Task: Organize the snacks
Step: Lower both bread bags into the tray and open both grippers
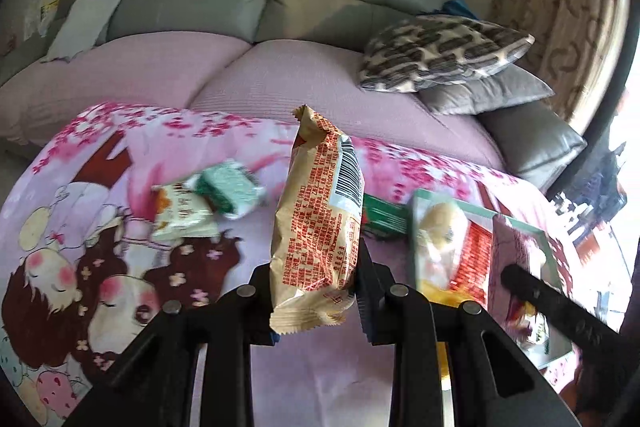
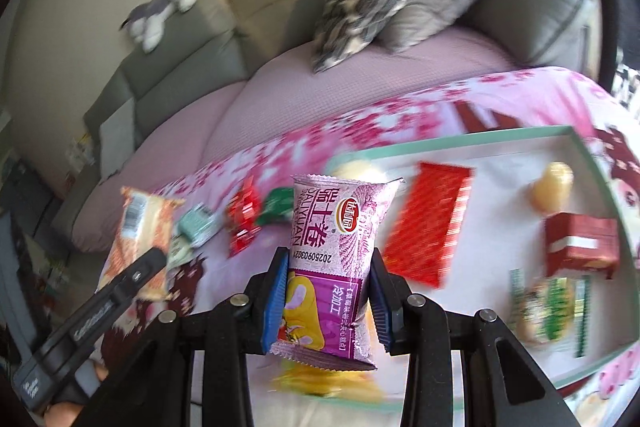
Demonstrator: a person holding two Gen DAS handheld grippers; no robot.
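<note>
Snack packets are held above the cartoon-print cloth (image 1: 100,227): the left gripper (image 1: 316,277) pinches a beige red-lettered packet (image 1: 320,219) upright; the right gripper (image 2: 328,291) clamps a purple "SALIYUAN" packet (image 2: 332,259) stamped 2025090362 beside the tray (image 2: 452,143).

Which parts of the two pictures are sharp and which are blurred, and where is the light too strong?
Left wrist view: the beige packet in the left gripper is sharp, the tray and loose snacks smeared, the right edge overexposed. Right wrist view: the purple packet in the right gripper is sharp, the tray contents motion-blurred; fisheye bends the sofa.
</note>
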